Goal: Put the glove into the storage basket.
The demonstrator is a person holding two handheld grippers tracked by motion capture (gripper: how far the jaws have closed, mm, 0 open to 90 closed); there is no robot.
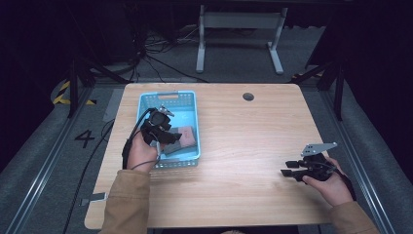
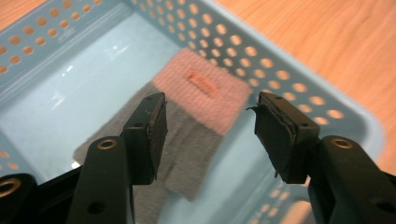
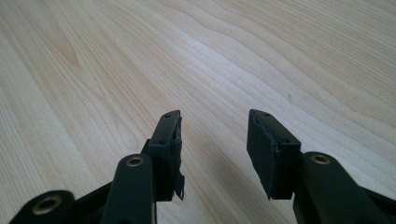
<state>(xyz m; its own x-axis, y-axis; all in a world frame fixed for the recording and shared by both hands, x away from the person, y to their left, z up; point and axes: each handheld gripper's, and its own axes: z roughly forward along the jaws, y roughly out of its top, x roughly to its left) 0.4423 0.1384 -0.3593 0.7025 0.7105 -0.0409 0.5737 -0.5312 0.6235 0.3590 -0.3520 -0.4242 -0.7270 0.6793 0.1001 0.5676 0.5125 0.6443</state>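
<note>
**Cloth lying in blue basket as both grippers are standing open**

A light blue perforated plastic basket (image 1: pixel 191 102) is sitting on the left half of a pale wooden table (image 1: pixel 243 141), and one folded knitted cloth, pink at one end and grey at the other (image 2: pixel 196 112), is lying flat on its floor. The left gripper (image 2: pixel 210 126) is hovering over the basket with its two black jaws spread apart; the cloth is showing between and beyond them, and the pads are not pressing on it. The cloth's edges are blurring in the left gripper view, so how many layers it has cannot be told.

The right gripper (image 1: pixel 291 168) is resting low over the bare wood near the table's right edge, well apart from the basket, its jaws also standing wide with nothing between them.

The table is showing one round cable hole (image 1: pixel 248 96) near its far edge. Beyond it, a grey floor is carrying black cables (image 1: pixel 160 63) and the white legs of another table (image 1: pixel 238 44). A painted number four (image 1: pixel 84 138) is marking the floor at the left. Counted: one basket, one cloth, two grippers.
</note>
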